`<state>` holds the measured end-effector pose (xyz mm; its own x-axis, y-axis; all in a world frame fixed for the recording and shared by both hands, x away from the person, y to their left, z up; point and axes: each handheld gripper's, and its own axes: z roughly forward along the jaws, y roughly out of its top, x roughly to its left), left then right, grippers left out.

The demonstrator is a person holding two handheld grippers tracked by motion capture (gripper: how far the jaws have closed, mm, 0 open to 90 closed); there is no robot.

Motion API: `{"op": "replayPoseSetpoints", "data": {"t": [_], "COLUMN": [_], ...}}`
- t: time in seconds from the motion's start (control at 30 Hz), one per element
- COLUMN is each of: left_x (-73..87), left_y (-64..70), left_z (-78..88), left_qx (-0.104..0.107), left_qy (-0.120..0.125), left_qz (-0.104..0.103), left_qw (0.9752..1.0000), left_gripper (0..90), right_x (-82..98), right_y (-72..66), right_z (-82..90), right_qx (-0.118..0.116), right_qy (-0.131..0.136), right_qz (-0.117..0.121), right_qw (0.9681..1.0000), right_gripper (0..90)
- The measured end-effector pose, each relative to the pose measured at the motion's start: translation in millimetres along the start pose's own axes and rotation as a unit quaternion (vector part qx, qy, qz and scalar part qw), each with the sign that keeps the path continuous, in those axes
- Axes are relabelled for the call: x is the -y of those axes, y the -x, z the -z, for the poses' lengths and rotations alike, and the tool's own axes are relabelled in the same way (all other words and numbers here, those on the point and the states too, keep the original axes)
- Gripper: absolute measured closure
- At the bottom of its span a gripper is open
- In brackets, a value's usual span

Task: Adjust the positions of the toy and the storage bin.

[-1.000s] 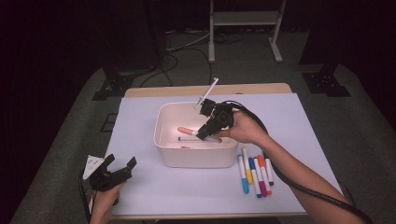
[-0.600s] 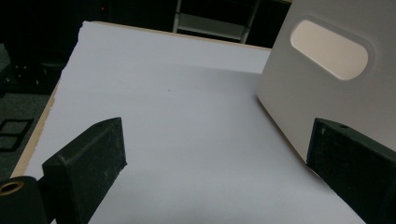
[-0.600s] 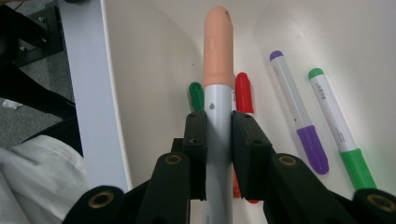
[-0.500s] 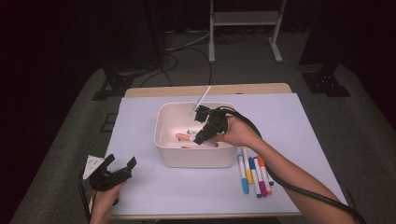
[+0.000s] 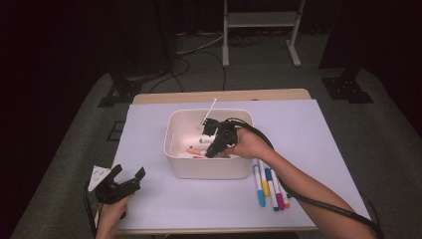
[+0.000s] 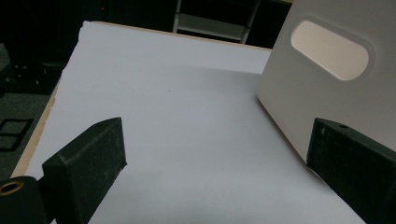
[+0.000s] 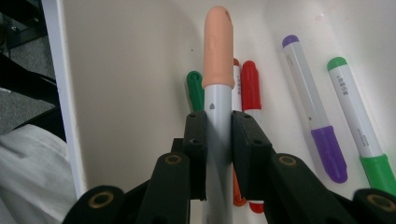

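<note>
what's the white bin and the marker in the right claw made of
Bin: looks like moulded plastic, matte off-white, with smooth rounded corners and a recessed oval handle hole. Marker held in the right claw: probably plastic too, a smooth grey-white barrel with a slightly glossy peach cap.

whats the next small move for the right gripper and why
Probably lower a little more, then open. The right gripper is shut on the peach-capped marker, already inside the white bin just above the markers lying on its floor.
</note>
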<state>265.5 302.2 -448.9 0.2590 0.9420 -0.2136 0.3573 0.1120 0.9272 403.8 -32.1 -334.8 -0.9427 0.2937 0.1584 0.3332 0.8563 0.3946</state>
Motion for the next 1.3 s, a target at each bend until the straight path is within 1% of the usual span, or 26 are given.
{"op": "replayPoseSetpoints", "data": {"t": [0.23, 0.57, 0.77, 0.87, 0.97, 1.07, 1.13, 1.2, 1.3], "left_x": [-0.2, -0.4, -0.5, -0.7, -0.7, -0.8, -0.8, -0.7, -0.5], "left_y": [-0.3, -0.9, -1.1, -1.2, -1.3, -1.5, -1.6, -1.6, -1.8], "left_z": [0.2, 0.8, 1.0, 1.2, 1.4, 1.5, 1.6, 1.5, 1.2], "left_qx": [0.0, 0.0, -0.002, -0.002, -0.002, -0.002, -0.002, -0.002, -0.002], "left_qy": [0.001, 0.002, 0.003, 0.003, 0.003, 0.004, 0.003, 0.004, 0.004], "left_qz": [0.0, 0.002, 0.003, 0.003, 0.004, 0.004, 0.004, 0.004, 0.002], "left_qw": [1.0, 1.0, 1.0, 1.0, 1.0, 1.0, 1.0, 1.0, 1.0], "left_gripper": [3.3, 3.2, 3.3, 3.3, 3.3, 3.3, 3.3, 3.3, 3.3], "right_x": [-3.1, -5.0, -6.0, -6.6, -7.4, -8.1, -7.8, -6.7, -3.3], "right_y": [-0.7, 1.1, 2.4, 2.9, 2.2, 0.7, -0.2, -0.7, -1.3], "right_z": [-7.7, -14.8, -17.5, -17.8, -16.9, -14.9, -11.0, -4.7, 11.7], "right_qx": [-0.001, 0.003, 0.004, 0.008, 0.013, 0.016, 0.022, 0.025, 0.033], "right_qy": [-0.015, -0.034, -0.039, -0.04, -0.038, -0.038, -0.033, -0.024, -0.001], "right_qz": [0.006, 0.004, 0.004, 0.004, 0.005, 0.007, 0.008, 0.007, 0.004], "right_qw": [0.9999, 0.9994, 0.9992, 0.9992, 0.9992, 0.9991, 0.9992, 0.9994, 0.9995], "right_gripper": [75.7, 75.6, 74.9, 70.3, 69.9, 70.1, 70.0, 70.0, 70.1]}}
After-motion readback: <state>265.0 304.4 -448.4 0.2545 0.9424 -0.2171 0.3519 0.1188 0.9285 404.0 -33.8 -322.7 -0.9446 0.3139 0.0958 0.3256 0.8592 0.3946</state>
